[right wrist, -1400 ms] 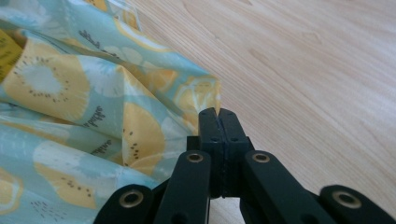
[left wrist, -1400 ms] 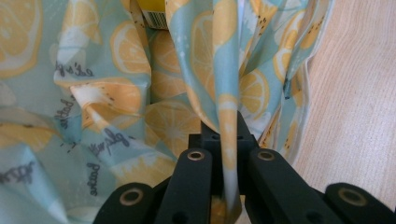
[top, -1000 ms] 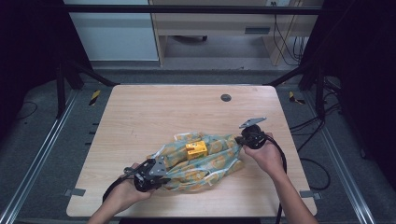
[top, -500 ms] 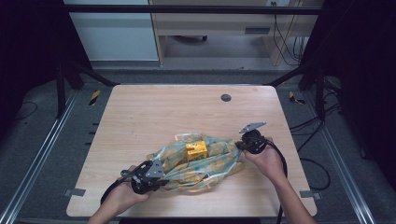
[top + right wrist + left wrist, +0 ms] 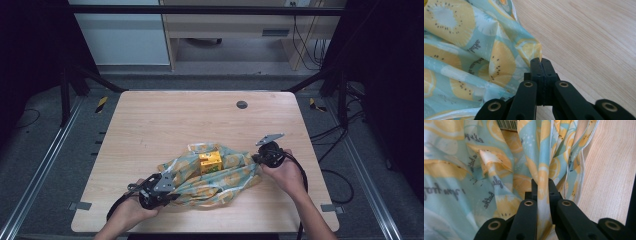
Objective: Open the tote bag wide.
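A fruit-print cloth bag (image 5: 210, 175) lies at the near centre of the wooden table (image 5: 150, 125), a yellow box (image 5: 210, 162) on it. The left gripper (image 5: 167, 192) pinches its seven o'clock end; the right gripper (image 5: 256, 160) clamps its three o'clock corner.

The yellow box (image 5: 210, 161) sits half sunk in the bag (image 5: 220, 177), beyond the left claw (image 5: 167, 192); its printing is too small to read.

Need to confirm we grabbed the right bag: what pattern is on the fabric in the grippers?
Light blue bag with yellow citrus slices and dark script lettering, clearest in the left gripper view.
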Demonstrator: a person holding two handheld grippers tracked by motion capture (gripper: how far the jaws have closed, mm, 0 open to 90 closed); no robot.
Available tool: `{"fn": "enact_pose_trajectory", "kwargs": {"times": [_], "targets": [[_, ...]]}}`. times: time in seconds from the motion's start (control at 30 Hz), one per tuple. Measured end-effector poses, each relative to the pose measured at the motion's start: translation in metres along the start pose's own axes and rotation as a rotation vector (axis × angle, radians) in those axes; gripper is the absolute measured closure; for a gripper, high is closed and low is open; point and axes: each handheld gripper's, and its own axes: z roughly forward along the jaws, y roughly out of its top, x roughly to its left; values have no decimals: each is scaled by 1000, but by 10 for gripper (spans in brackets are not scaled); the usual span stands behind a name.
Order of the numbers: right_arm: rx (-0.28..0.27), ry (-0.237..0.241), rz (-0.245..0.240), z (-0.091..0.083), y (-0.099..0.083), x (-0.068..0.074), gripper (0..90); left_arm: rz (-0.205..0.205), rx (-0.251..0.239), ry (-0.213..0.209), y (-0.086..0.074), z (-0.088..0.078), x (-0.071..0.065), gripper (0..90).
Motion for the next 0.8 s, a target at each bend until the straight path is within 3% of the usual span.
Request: {"fn": "enact_pose_trajectory", "kwargs": {"times": [0.8], "targets": [[33, -3, -16, 5, -4, 3, 900, -20, -18, 0, -7, 1, -1, 885]]}}
